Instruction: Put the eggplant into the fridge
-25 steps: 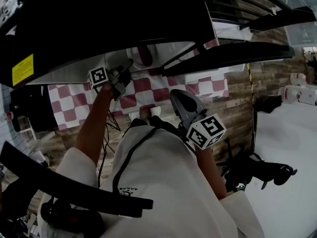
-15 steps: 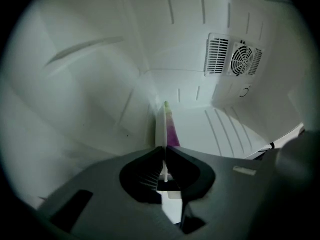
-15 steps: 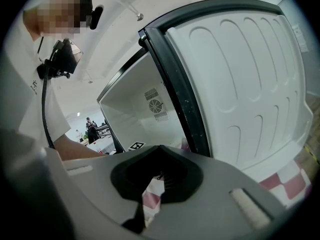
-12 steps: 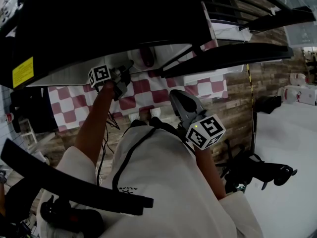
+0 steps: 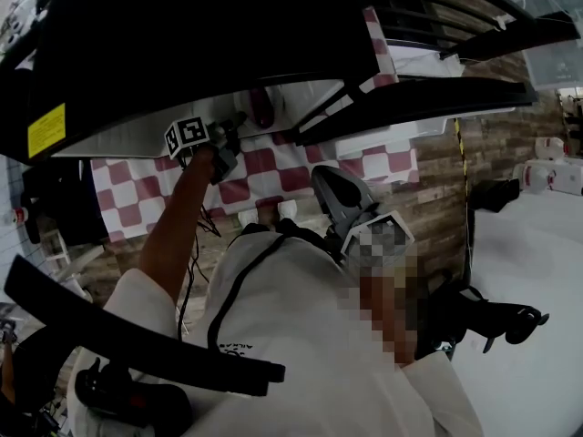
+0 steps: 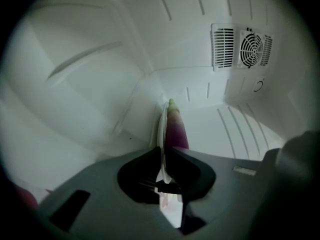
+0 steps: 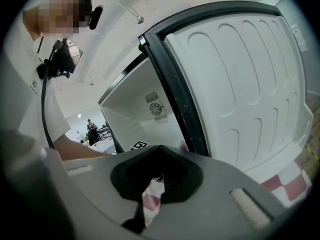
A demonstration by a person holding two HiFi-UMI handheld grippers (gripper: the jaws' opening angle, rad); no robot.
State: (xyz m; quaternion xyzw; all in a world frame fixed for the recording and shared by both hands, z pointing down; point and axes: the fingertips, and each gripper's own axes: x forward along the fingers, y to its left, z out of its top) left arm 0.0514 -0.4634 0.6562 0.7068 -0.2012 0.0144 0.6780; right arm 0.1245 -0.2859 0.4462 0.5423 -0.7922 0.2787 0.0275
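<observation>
The purple eggplant (image 6: 176, 130), with a pale green tip, sticks forward from my left gripper (image 6: 164, 150), which is shut on it inside the white fridge compartment (image 6: 90, 99). In the head view the left gripper (image 5: 232, 137) reaches under the dark fridge top, and the eggplant (image 5: 261, 106) shows as a dark red shape just past it. My right gripper (image 5: 324, 178) hangs near the person's chest, outside the fridge. In its own view the right gripper (image 7: 161, 148) looks shut with nothing in it, facing the open fridge door (image 7: 240, 84).
A fan grille (image 6: 250, 46) sits on the fridge's back wall. The door's black gasket (image 7: 175, 89) runs between the door and the compartment. A red and white chequered cloth (image 5: 273, 167) lies below the fridge. A white floor area (image 5: 528, 271) lies at the right.
The left gripper has tipped and dipped a little inside the fridge, still holding the eggplant. The right gripper has kept still.
</observation>
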